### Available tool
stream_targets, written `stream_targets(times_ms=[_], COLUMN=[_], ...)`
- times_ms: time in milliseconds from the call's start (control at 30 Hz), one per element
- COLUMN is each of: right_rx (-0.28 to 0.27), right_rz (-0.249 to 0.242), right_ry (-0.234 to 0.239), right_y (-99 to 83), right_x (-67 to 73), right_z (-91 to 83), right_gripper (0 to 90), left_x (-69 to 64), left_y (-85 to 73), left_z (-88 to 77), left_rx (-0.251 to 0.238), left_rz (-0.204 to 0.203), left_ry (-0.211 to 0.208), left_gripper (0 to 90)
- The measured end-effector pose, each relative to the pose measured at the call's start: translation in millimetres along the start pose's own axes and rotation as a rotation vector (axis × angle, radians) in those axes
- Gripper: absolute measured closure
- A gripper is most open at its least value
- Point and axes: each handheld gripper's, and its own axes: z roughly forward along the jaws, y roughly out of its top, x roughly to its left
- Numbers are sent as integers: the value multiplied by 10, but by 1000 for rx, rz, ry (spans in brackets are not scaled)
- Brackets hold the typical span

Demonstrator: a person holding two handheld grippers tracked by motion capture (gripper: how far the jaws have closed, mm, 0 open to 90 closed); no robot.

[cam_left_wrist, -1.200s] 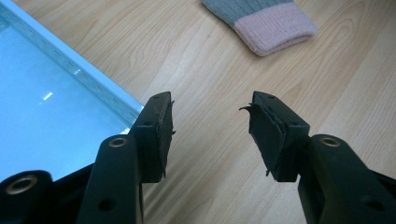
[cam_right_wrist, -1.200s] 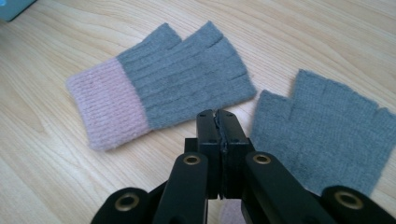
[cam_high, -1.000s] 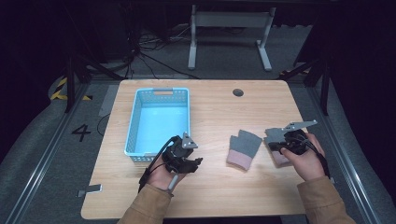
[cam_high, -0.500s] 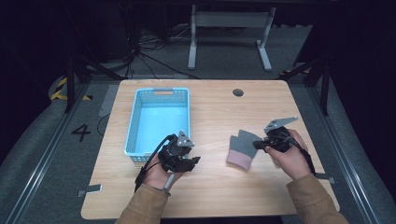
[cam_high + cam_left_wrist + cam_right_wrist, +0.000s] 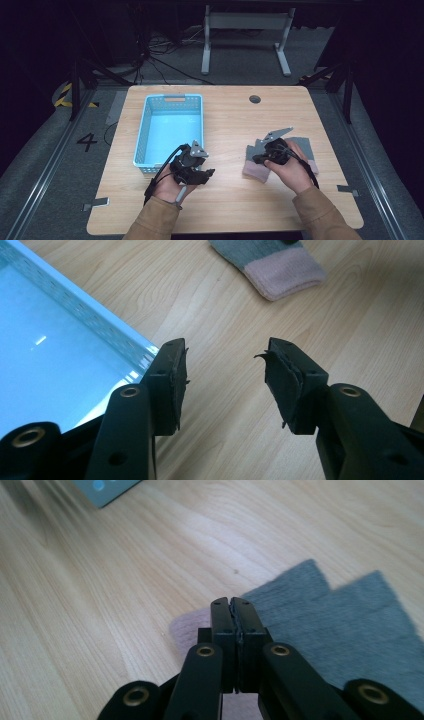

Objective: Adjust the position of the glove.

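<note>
Here, both forearms in tan sleeves entered from the near edge of the counter (image 5: 230, 120). The left hand (image 5: 167, 187) rested on the wood just off the near right corner of the blue basket (image 5: 144, 131), with the left claw (image 5: 206, 172) pointed toward the counter's middle. The right hand (image 5: 290, 167) held the right claw (image 5: 257, 160) low over the grey and pink glove (image 5: 256, 171), angled toward the left. In the left gripper view, the left claw (image 5: 225, 375) stood released, its jaws having just opened a little, with bare wood between them; the basket's corner (image 5: 100, 320) lay beside its left jaw, and the glove's pink cuff (image 5: 287, 275) lay well beyond the tips. In the right gripper view, the right claw (image 5: 232, 611) was clenched, pad pressed to pad; whether any cloth was caught between the pads could not be told. That view showed the claw directly over the glove (image 5: 330, 625), with the pink cuff beneath the jaws and the notched grey end spreading to the right, a detail the hand covered in the high view. The high view showed the basket interior holding nothing. The glove lay flat on the counter, right of centre and well apart from the basket.
</note>
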Motion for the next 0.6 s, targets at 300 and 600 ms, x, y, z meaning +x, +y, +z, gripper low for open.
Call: stream_targets(times_ms=[300,600], right_rx=[24,14], right_rz=[-84,-114], right_ry=[30,37], right_y=[28,87], right_x=[197,278], right_z=[270,329], right_gripper=[900,900], left_x=[-12,-14], left_y=[-13,-52], left_z=[10,9], left_rx=[14,19], left_rz=[8,-1], left_ry=[-2,6], left_gripper=[512,509])
